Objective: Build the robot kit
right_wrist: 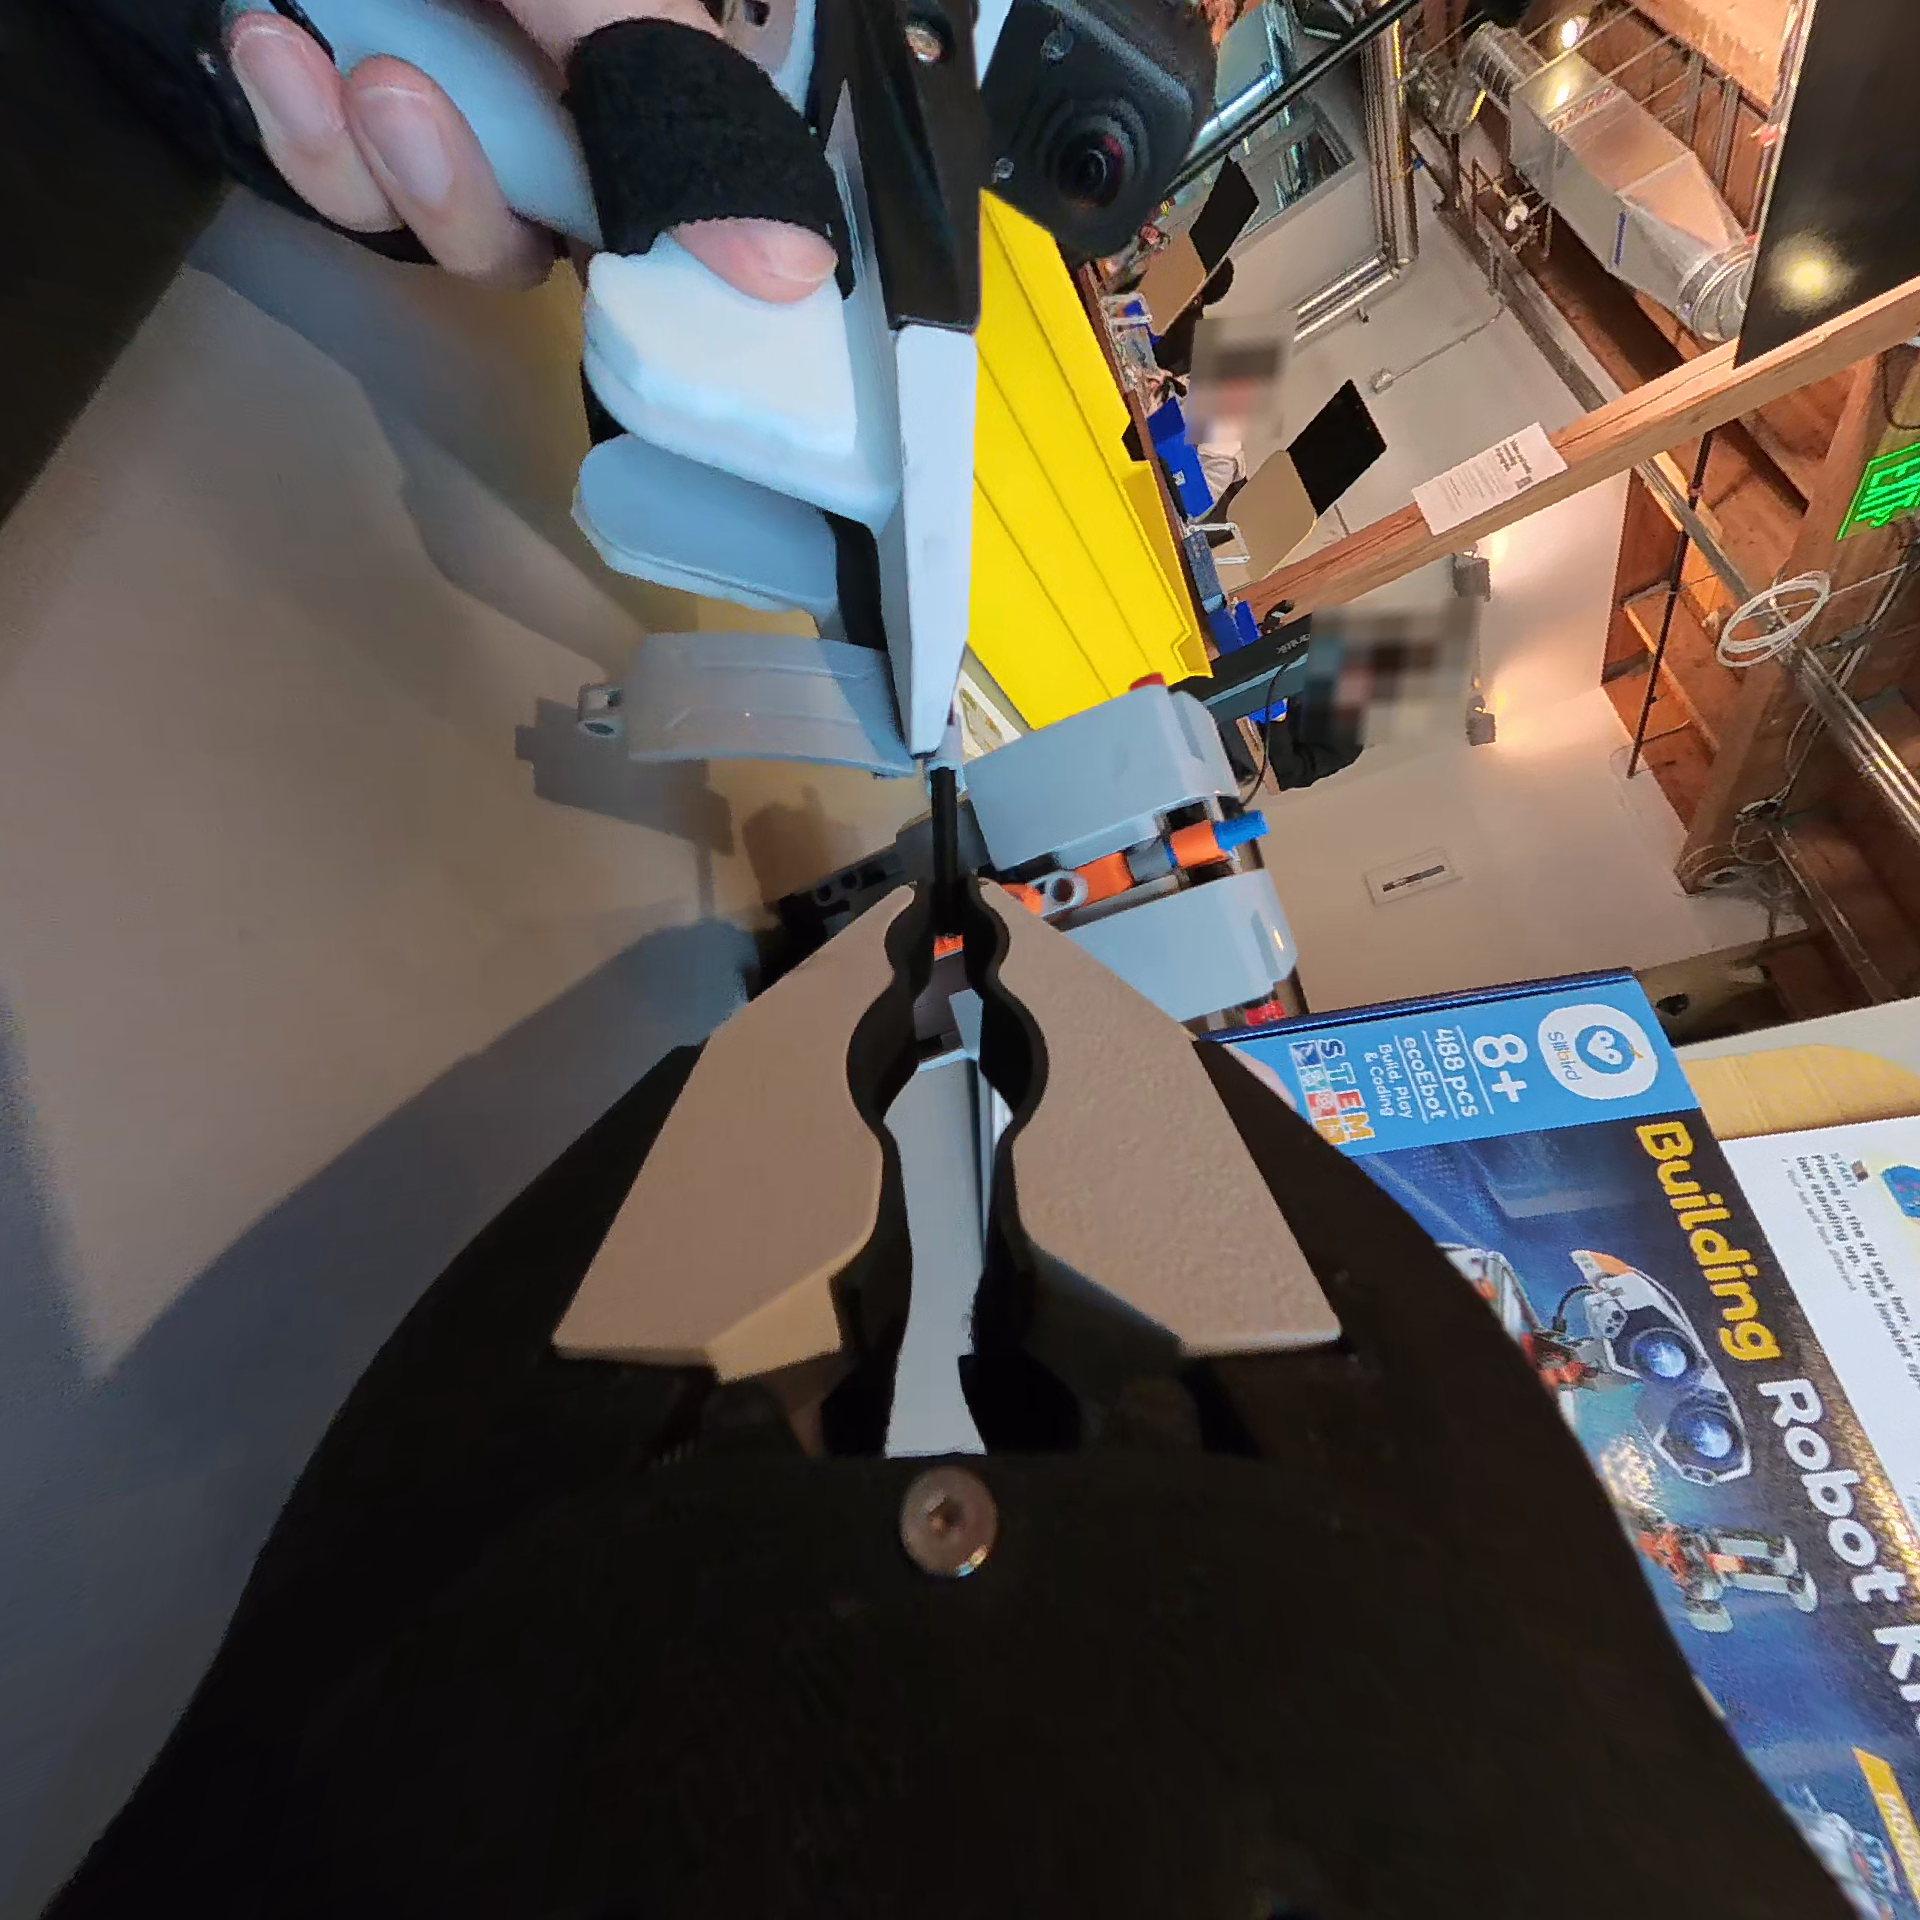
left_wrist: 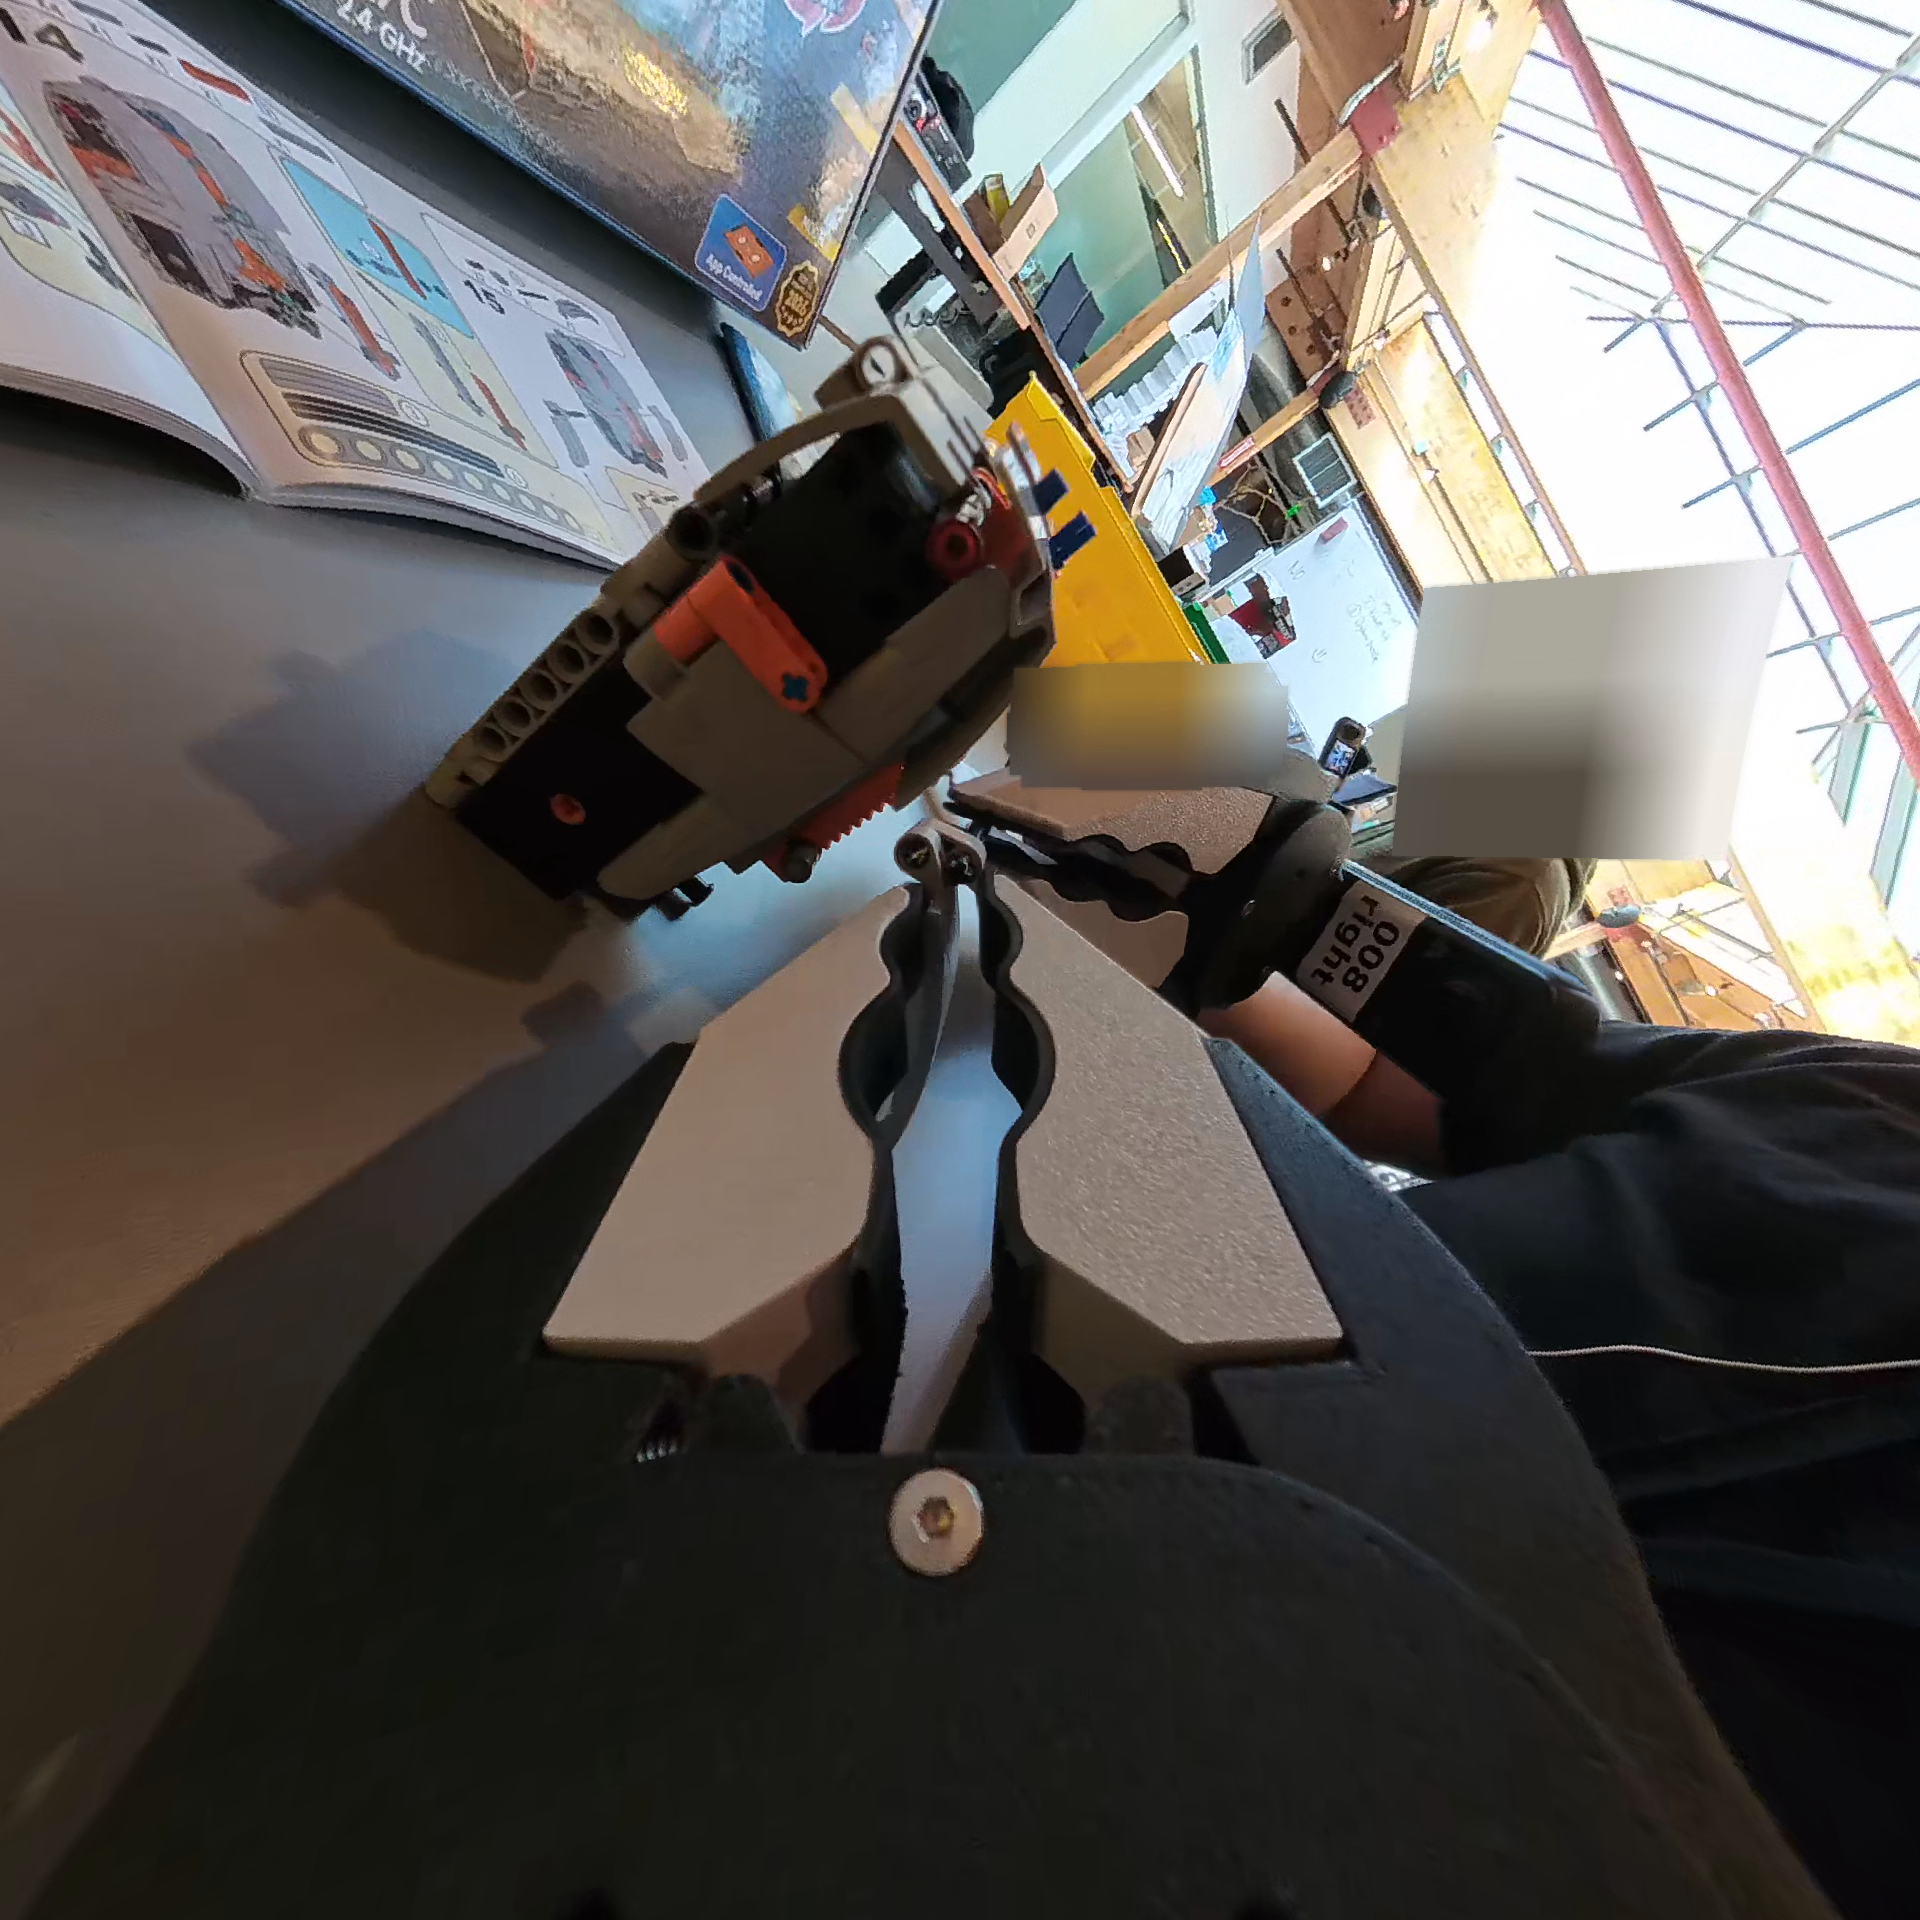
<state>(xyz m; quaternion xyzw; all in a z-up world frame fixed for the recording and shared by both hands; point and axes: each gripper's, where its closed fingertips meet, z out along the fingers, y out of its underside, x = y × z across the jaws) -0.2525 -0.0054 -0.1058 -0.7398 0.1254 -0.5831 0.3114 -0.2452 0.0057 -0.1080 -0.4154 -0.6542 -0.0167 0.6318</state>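
My left gripper (left_wrist: pixel 951 894) is shut on a small grey curved panel piece (left_wrist: pixel 932 852). The right wrist view shows this panel (right_wrist: pixel 758 717) sticking out sideways from the left gripper's tip (right_wrist: pixel 935 727), above the table. My right gripper (right_wrist: pixel 945 904) is shut on a thin black axle (right_wrist: pixel 943 821) with an orange bit at its base. The axle's far end meets the left gripper's tip. The right gripper (left_wrist: pixel 971 816) comes in from the right, tip to tip with the left. A grey, black and orange brick model (left_wrist: pixel 748 665) stands just behind on the table, and also shows in the right wrist view (right_wrist: pixel 1101 790).
An open instruction booklet (left_wrist: pixel 312 312) lies on the grey table (left_wrist: pixel 208 935) with a printed box (left_wrist: pixel 644 135) propped behind it. A yellow bin (left_wrist: pixel 1101 561) stands beyond the model. A blue kit box (right_wrist: pixel 1558 1299) lies at the right. A person's hand (right_wrist: pixel 416 135) grips the left tool. Left and right tips are no more than a few centimetres apart.
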